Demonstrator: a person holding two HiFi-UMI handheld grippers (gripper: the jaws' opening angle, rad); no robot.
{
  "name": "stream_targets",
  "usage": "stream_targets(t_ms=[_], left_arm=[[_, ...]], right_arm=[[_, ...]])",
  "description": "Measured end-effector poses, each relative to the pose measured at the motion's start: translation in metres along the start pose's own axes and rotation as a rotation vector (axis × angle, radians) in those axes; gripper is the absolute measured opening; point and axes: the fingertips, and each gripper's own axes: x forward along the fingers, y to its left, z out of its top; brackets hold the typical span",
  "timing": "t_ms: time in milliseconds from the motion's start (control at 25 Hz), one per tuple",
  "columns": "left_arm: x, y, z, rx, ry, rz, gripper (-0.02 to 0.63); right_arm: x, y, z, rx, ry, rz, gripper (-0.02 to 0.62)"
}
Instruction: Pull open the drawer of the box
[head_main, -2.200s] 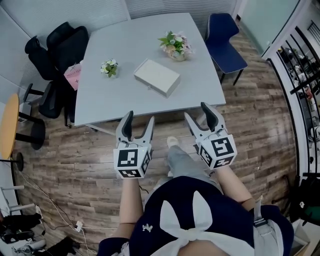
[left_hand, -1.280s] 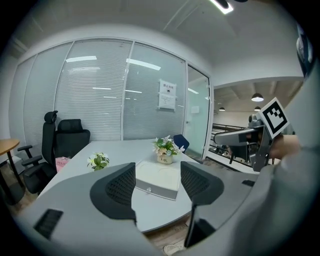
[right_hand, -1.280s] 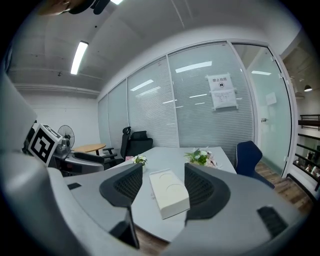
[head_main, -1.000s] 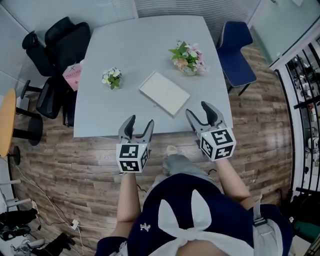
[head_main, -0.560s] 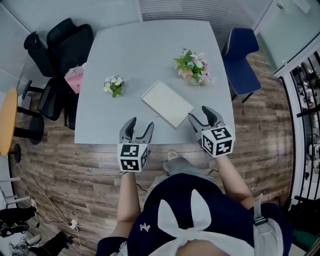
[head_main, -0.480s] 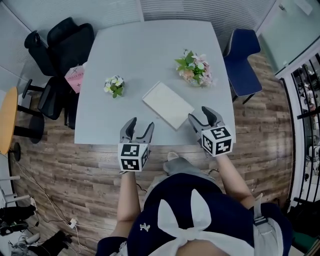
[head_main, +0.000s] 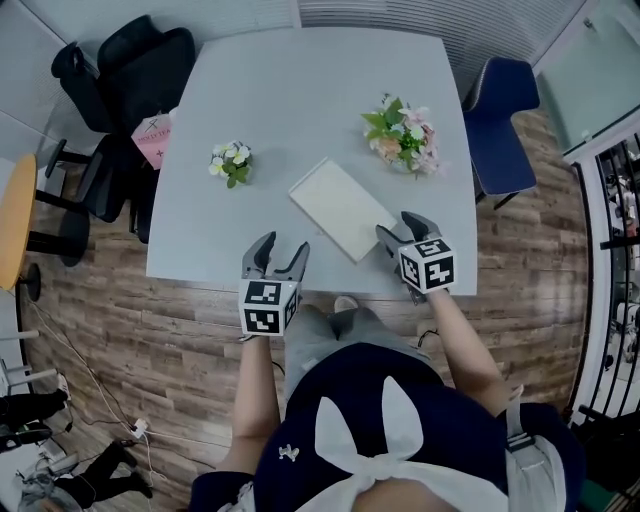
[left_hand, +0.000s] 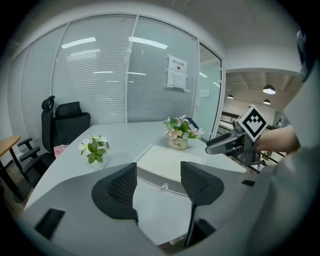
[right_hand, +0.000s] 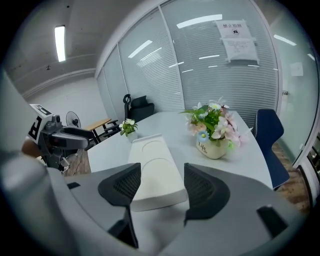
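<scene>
A flat, white, rectangular box (head_main: 343, 210) lies askew on a smooth grey table (head_main: 300, 80), its matte lid pressed with two shallow round recesses. In the left gripper view its long side carries a grey drawer front (left_hand: 150, 176) with a small clear knob (left_hand: 165, 186); the front sits flush with the box, so the drawer is closed. The left gripper (head_main: 279, 252) hovers short of that side of the box, over the table's near edge, its black mesh-textured pads spread wide with nothing between them — the knob shows through the gap, well ahead. The right gripper (head_main: 403, 230) sits close by the box's near right corner; its jaws have just been opening further and stand wide, gripping nothing, with the box's rounded short end visible beyond them and untouched. Left of the box and behind it stands a small pot of white flowers and green leaves (head_main: 231, 162); right of the box and behind it is a fuller bouquet of pink and white blooms in a round cream pot (head_main: 405, 130). Farther left of the box is a black padded office chair (head_main: 120, 70), farther right a blue chair (head_main: 505, 110) — both on a wood-plank floor (head_main: 130, 330).
</scene>
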Motion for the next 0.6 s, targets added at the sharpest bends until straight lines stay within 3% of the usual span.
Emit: stream_targets(t_ms=[600], left_arm=[[0.037, 0.009, -0.041, 0.002, 0.122, -0.056, 0.272]], right_arm=[[0.049, -0.026, -0.037, 0.128, 0.158, -0.046, 0.250]])
